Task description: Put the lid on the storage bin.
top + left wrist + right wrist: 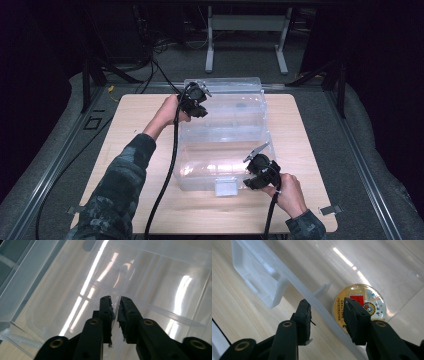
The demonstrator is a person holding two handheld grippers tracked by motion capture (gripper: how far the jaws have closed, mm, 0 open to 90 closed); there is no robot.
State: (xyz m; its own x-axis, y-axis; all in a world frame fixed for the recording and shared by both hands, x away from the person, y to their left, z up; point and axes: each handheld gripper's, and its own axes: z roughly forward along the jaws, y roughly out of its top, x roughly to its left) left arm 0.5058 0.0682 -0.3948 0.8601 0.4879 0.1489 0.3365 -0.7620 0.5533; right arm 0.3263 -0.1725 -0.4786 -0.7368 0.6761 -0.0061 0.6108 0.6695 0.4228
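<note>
A clear plastic storage box (235, 107) stands on the wooden table (135, 130), its clear lid (210, 165) lying open toward the person. My left gripper (196, 101) is at the box's far left corner. In the left gripper view, my left gripper (115, 301) has its jaws nearly together with the thin clear wall (130, 275) pinched between them. My right gripper (256, 173) is at the lid's front right edge. In the right gripper view, my right gripper (326, 301) straddles the lid's rim (294, 283), jaws apart and not pressing on it. A round gold medal (362, 300) with a red square lies behind the clear plastic.
A clear latch tab (225, 187) juts from the lid's front edge, also seen as the latch tab (257, 275) beside my right jaws. Cables (167, 185) trail from both grippers across the table. Beyond the table stands a metal frame (245, 30) on the grey floor.
</note>
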